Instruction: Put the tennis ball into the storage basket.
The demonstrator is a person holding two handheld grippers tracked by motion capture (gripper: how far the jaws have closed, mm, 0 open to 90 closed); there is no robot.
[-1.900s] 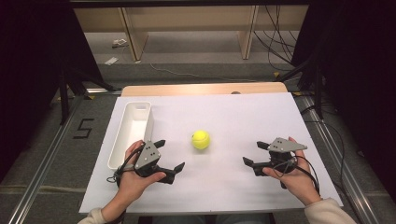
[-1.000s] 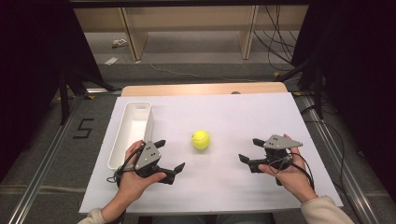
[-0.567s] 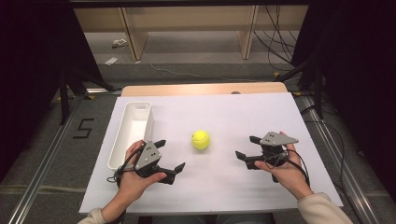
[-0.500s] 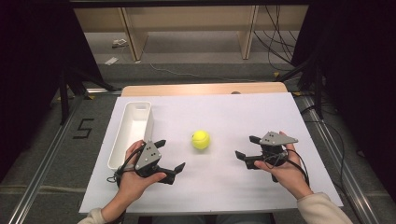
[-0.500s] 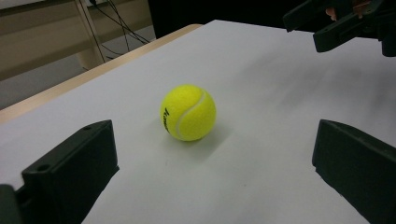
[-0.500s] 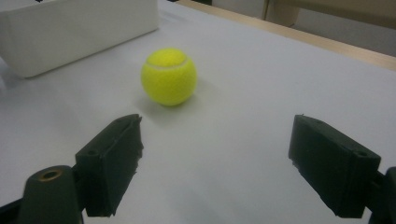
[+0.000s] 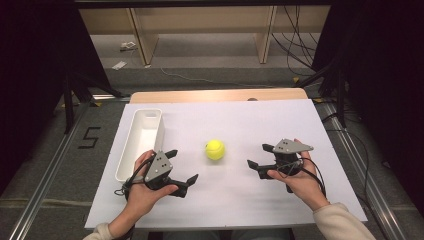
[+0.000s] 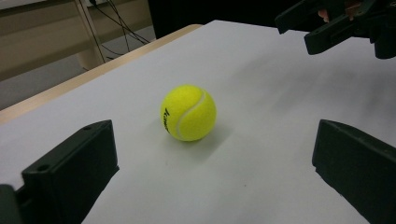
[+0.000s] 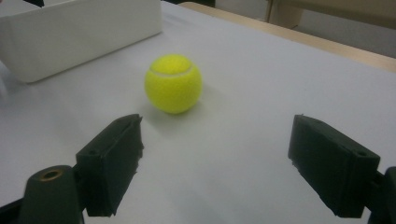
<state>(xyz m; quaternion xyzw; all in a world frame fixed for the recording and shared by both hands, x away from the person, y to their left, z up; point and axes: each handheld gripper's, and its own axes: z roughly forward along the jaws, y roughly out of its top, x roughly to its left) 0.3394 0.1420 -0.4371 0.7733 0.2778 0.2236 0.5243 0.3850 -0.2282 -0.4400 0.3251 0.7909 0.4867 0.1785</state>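
Both claws stood apart and empty; the ball (image 7: 215, 149) lay between them, the right claw (image 7: 260, 161) seemingly slightly nearer than the left claw (image 7: 181, 167), facing it.

A wide white tabletop (image 7: 260, 125) with a pale wooden strip along its far edge takes up the middle of the high view. A long, narrow white plastic bin (image 7: 141, 141), open at the top, lies on it at the left of the frame, running lengthwise from near to far along the left edge. A bright yellow felt tennis ball (image 7: 215, 149) with a white seam sits on the bare sheet near the centre, to the right of the bin and apart from it. In the right gripper view the ball (image 9: 173, 83) rests in front of the bin's white wall (image 9: 79, 32), its shadow falling on the sheet beneath.
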